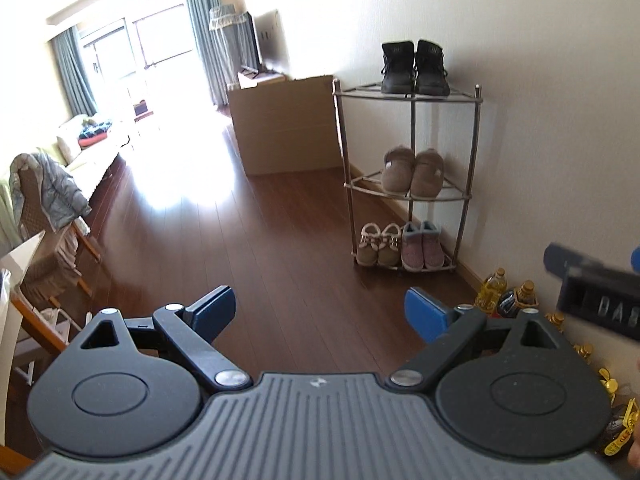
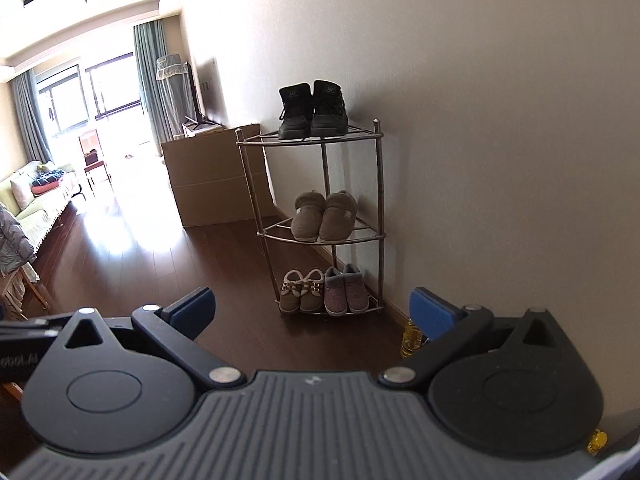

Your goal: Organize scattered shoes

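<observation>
Nearest the lens, left gripper [image 1: 320, 316] spread wide, blue pads far apart, nothing between them; right gripper [image 2: 314, 314] likewise wide and empty, both raised over bare dark wood floor [image 1: 248, 240]. Ahead, against the wall, a metal corner rack [image 1: 410, 196] with three tiers, each already filled: black boots [image 1: 414, 67] paired on top, tan slippers [image 1: 413, 172] side by side in the middle, small beige shoes [image 1: 378, 244] and pink-grey slippers [image 1: 422, 247] together on the lowest tier. No loose shoe visible on the floor in either view, so probably at or near the end of the sorting. Best done now: scan of the floor for strays before any reach, pairs kept toes-out and touching, approach from the open front and clear of the rack's posts. Rack well apart from both tongs, beyond the fingertips and slightly right of centre in the left view, nearer centre in the right. Oil bottles [image 1: 494, 292] along the baseboard on the right, to be avoided.
</observation>
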